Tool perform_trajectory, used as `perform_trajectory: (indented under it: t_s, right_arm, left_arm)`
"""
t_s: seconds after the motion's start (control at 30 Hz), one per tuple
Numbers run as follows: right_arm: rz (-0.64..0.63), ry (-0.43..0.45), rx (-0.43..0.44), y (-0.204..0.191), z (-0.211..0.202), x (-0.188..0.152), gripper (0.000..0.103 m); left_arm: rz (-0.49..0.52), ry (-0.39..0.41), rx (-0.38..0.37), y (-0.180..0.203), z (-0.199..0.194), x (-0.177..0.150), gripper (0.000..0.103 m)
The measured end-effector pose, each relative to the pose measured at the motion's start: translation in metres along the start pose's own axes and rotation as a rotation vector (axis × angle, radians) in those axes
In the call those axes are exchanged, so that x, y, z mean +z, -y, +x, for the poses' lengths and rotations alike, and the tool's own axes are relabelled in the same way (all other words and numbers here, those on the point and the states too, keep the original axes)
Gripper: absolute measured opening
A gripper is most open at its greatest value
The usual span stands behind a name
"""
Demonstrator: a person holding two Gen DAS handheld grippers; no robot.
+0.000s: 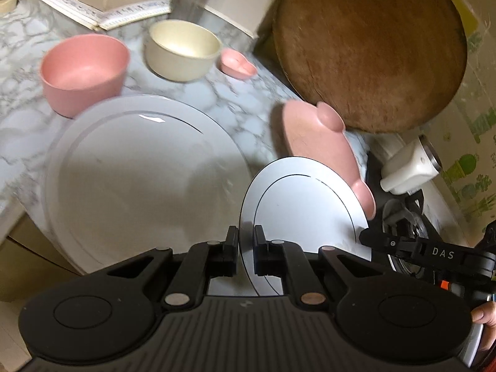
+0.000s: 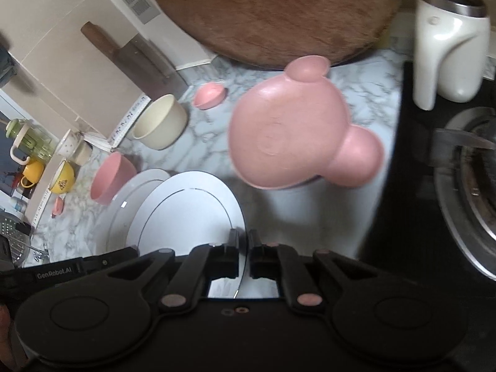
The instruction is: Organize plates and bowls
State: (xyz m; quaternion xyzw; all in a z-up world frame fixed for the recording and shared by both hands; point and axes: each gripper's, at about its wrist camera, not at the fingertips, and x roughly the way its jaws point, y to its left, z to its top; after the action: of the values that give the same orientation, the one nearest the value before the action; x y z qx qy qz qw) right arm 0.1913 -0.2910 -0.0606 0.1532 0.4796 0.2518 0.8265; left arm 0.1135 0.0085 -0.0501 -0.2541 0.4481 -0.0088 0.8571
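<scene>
A small white plate (image 1: 303, 204) (image 2: 186, 217) is held by both grippers, tilted above the marble counter (image 1: 235, 99). My left gripper (image 1: 246, 241) is shut on its left rim, and my right gripper (image 2: 244, 245) is shut on its right rim. Each gripper also shows at the edge of the other's view: the right gripper (image 1: 364, 237) and the left gripper (image 2: 133, 251). A large white plate (image 1: 139, 179) (image 2: 124, 198) lies beneath to the left. A pink bear-shaped plate (image 1: 316, 142) (image 2: 285, 136) lies beyond. A pink bowl (image 1: 83, 71), a cream bowl (image 1: 183, 49) and a small pink dish (image 1: 237, 63) stand farther back.
A round wooden chopping board (image 1: 372, 49) leans against the back wall. A white jug (image 1: 409, 164) and a black stove with its burner (image 2: 465, 192) sit to the right. A cleaver (image 2: 136, 59) leans on the wall, and yellow cups (image 2: 62, 179) stand at far left.
</scene>
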Motion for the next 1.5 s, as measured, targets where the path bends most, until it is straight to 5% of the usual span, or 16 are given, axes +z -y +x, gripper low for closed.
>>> perform_trajectory:
  t_s: [0.67,1.5]
  right_arm:
    - [-0.041,-0.052,-0.013,-0.084,0.077,0.001,0.006]
    - [0.026,-0.066,-0.042,-0.09,0.102,-0.002,0.005]
  left_arm:
    - [-0.072,-0.018,0.007,-0.111,-0.005,0.035,0.008]
    - [-0.02,-0.07,-0.026,-0.137,0.015,0.051,0.009]
